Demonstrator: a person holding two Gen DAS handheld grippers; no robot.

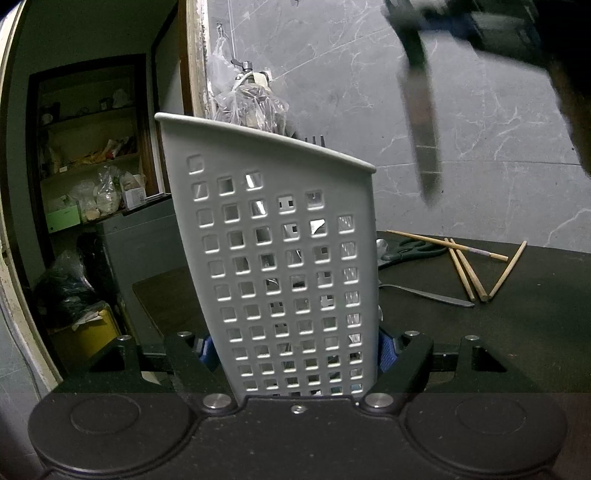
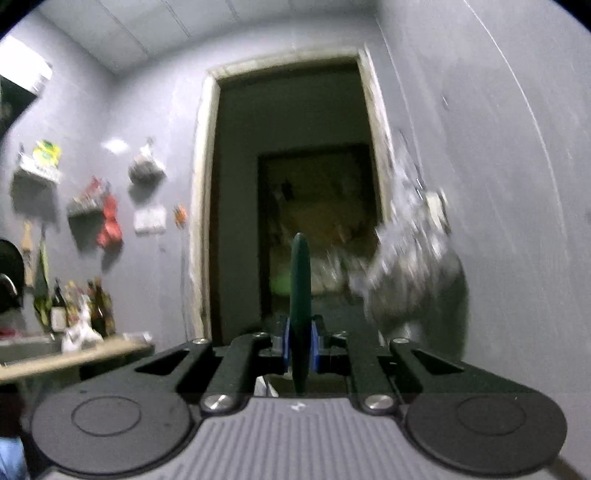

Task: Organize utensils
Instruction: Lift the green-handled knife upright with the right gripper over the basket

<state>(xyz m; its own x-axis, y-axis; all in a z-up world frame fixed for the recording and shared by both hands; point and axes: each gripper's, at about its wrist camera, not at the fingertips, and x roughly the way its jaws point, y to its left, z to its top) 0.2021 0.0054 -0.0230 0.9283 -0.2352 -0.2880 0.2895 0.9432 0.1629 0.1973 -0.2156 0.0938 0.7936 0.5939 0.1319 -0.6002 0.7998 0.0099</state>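
A grey plastic utensil holder (image 1: 280, 258) with square holes stands upright on the dark table (image 1: 535, 332), and my left gripper (image 1: 295, 350) is shut on its lower sides with the blue pads (image 1: 386, 350) pressing it. Fork tines (image 1: 314, 139) stick out over its rim. My right gripper (image 2: 299, 347) is shut on the dark green handle (image 2: 300, 295) of a knife. In the left wrist view that knife (image 1: 423, 140) hangs blurred, blade down, above and right of the holder, under the right gripper (image 1: 410, 26).
On the table right of the holder lie several wooden chopsticks (image 1: 469, 273), black-handled scissors (image 1: 413, 251) and a metal table knife (image 1: 432, 296). A marbled wall (image 1: 480, 129) is behind. Left of it a doorway (image 2: 295, 184) opens onto cluttered shelves (image 1: 92, 166).
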